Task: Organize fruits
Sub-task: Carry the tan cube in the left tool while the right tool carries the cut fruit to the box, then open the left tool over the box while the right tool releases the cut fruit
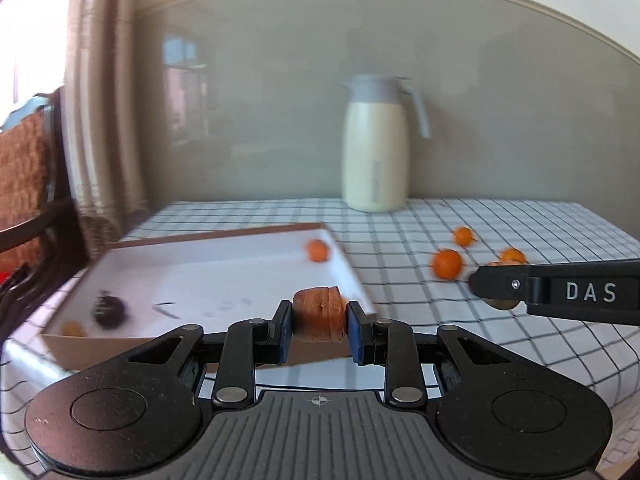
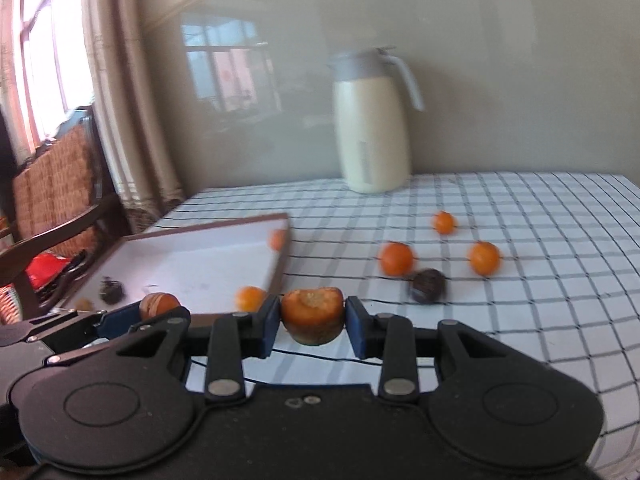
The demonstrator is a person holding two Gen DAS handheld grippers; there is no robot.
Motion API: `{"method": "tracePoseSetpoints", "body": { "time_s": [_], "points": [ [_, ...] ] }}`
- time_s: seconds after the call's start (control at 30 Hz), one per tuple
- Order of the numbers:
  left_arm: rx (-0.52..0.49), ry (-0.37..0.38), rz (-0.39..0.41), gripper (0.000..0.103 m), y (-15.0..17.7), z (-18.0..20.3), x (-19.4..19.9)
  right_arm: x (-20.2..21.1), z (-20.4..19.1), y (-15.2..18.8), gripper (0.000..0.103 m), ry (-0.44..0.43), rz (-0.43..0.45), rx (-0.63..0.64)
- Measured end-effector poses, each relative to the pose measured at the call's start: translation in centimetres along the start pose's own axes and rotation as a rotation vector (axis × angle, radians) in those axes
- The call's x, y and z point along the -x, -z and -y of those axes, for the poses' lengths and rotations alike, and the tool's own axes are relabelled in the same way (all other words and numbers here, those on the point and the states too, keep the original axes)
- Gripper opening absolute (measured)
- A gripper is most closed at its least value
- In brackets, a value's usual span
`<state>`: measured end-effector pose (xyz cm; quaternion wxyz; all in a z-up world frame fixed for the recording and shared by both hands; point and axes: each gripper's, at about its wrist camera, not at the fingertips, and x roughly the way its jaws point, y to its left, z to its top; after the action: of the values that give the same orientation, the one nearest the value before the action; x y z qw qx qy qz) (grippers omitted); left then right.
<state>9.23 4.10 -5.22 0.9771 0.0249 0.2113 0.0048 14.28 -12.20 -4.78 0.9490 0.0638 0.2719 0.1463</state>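
My left gripper (image 1: 319, 322) is shut on a brownish-orange ridged fruit (image 1: 319, 314), held over the near right corner of a shallow white tray (image 1: 224, 276). The tray holds a small orange (image 1: 318, 250), a dark fruit (image 1: 109, 311) and a small yellow fruit (image 1: 73, 328). My right gripper (image 2: 312, 322) is shut on an orange fruit with a pale pitted top (image 2: 313, 314), right of the tray (image 2: 192, 258). Loose oranges (image 2: 396, 258) (image 2: 484, 257) (image 2: 444, 222) (image 2: 250, 297) and a dark fruit (image 2: 428, 285) lie on the checked cloth. The left gripper also shows in the right wrist view (image 2: 158, 308).
A cream thermos jug (image 1: 376, 148) with a grey lid stands at the back against the wall. A wicker chair (image 2: 52, 184) and a curtain (image 2: 120, 100) are at the left beyond the table's edge. The right gripper's finger (image 1: 560, 292) reaches in from the right.
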Motion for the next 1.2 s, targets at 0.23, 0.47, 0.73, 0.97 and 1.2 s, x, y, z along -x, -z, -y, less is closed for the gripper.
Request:
{"method": "tracePoseSetpoints", "body": {
  "time_s": [0.23, 0.47, 0.73, 0.97, 1.2],
  "points": [
    [0.040, -0.084, 0.036, 0.029, -0.7, -4.9, 1.3, -1.1, -4.3, -1.1, 0.027, -0.072, 0.015, 0.055],
    [0.069, -0.144, 0.047, 0.029, -1.3, -8.6, 0.7, -2.7, -6.6, -2.4, 0.027, -0.097, 0.028, 0.089],
    [0.097, -0.200, 0.043, 0.029, -2.1, -11.7, -1.6, -5.4, -7.0, -3.4, 0.027, -0.087, 0.026, 0.091],
    [0.112, -0.235, 0.038, 0.029, -2.7, -13.7, -3.8, -7.9, -7.0, -4.1, 0.027, -0.062, 0.020, 0.085],
    [0.119, -0.251, 0.023, 0.029, -3.0, -14.8, -6.5, -10.4, -6.9, -4.3, 0.027, -0.045, 0.003, 0.076]
  ]
}}
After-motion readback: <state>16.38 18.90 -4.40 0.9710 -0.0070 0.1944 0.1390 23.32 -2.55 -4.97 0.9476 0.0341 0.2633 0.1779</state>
